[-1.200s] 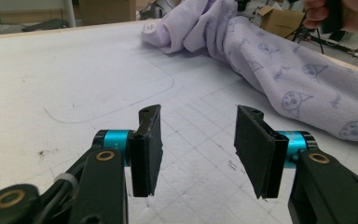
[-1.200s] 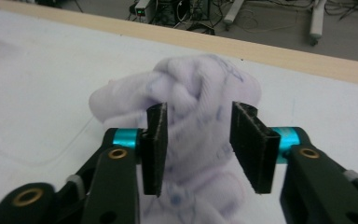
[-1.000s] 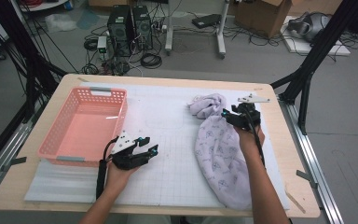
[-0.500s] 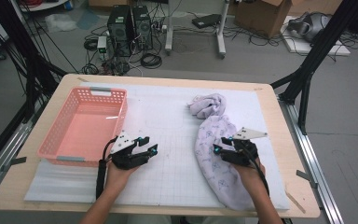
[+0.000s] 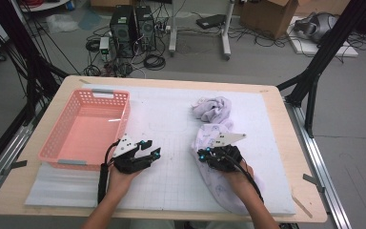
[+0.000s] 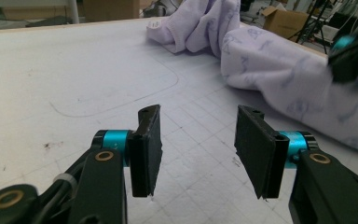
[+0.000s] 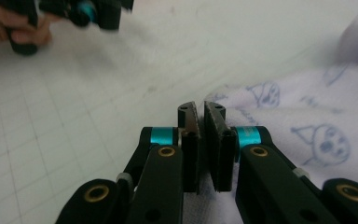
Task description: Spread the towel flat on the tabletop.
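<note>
- The near end of the cloth (image 5: 228, 191) lies under the right hand (image 5: 238, 176) and forearm in the high view, so its near edge there is hidden.
- In the right claw view the far parts are blurred; the left claw (image 7: 91, 9) at the top left is smeared and cut off by the frame.
- In the left claw view the right claw (image 6: 354, 53) is a blurred dark shape at the right edge, over the cloth (image 6: 279, 70).
- The left hand (image 5: 121, 174) comes in from the near edge and holds the left claw (image 5: 145, 155) low over the bare mat (image 5: 171, 119), just right of the pink basket (image 5: 52, 148), jaws pointing right.
- The left claw (image 6: 198, 140) is released: its two pads stand well apart, with only gridded mat (image 6: 74, 70) between them.
- The right claw (image 5: 207, 155) sits at the left edge of the cloth, jaws pointing left.
- The right claw (image 7: 200, 140) is nearly clenched, a thin gap left between the pads; whether any cloth (image 7: 307, 116) is pinched there I cannot tell.
- The cloth is pale lilac, lying on the right half of the surface (image 5: 295, 143), bunched at its far end and spread flatter toward the near edge.
- The right claw view shows a small printed figure pattern on the cloth, which the high view barely shows.
- The high view shows the basket standing at the left of the mat.
</note>
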`<state>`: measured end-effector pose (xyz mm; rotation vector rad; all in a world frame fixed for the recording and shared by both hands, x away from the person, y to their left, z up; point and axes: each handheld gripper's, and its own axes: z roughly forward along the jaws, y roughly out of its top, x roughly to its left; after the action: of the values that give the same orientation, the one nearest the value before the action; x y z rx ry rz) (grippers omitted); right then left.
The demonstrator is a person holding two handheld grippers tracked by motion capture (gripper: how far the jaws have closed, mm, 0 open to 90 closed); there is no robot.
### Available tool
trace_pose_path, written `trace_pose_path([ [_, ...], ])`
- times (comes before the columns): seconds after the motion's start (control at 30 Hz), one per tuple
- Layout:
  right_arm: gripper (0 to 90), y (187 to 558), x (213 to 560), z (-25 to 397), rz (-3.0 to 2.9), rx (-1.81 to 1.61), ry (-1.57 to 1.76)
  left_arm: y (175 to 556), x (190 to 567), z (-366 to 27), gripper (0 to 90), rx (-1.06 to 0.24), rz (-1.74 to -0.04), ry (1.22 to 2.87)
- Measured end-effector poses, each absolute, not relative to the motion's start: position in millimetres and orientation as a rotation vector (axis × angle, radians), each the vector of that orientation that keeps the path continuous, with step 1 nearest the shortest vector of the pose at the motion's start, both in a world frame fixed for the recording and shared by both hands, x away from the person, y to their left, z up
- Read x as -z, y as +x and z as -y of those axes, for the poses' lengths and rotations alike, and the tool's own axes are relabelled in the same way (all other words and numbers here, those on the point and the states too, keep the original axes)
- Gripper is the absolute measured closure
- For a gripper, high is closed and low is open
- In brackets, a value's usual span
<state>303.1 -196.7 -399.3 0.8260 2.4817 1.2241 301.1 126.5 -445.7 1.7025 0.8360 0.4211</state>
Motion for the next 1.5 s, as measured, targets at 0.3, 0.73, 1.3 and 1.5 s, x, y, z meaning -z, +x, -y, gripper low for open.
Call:
trace_pose_path([
  [0.3, 84.8, 316.0, 369.5, 260.2, -2.169, -1.235, 0.987, 301.1, 446.3, -126.2, 51.8, -0.411, -0.824, 1.704],
  [0.73, 72.7, 303.9, 419.8, 360.0, -1.891, -0.974, 1.411, 300.0, 447.9, -115.1, 62.9, -0.355, -0.763, 1.738],
  [1.3, 58.4, 277.0, 409.2, 363.1, -1.871, -0.920, 1.281, 335.4, 421.7, -0.2, 55.3, -0.179, -0.629, 1.841],
  [1.5, 58.1, 278.6, 416.5, 369.1, -1.898, -0.920, 1.316, 340.4, 423.3, 53.0, 51.3, -0.089, -0.574, 1.876],
])
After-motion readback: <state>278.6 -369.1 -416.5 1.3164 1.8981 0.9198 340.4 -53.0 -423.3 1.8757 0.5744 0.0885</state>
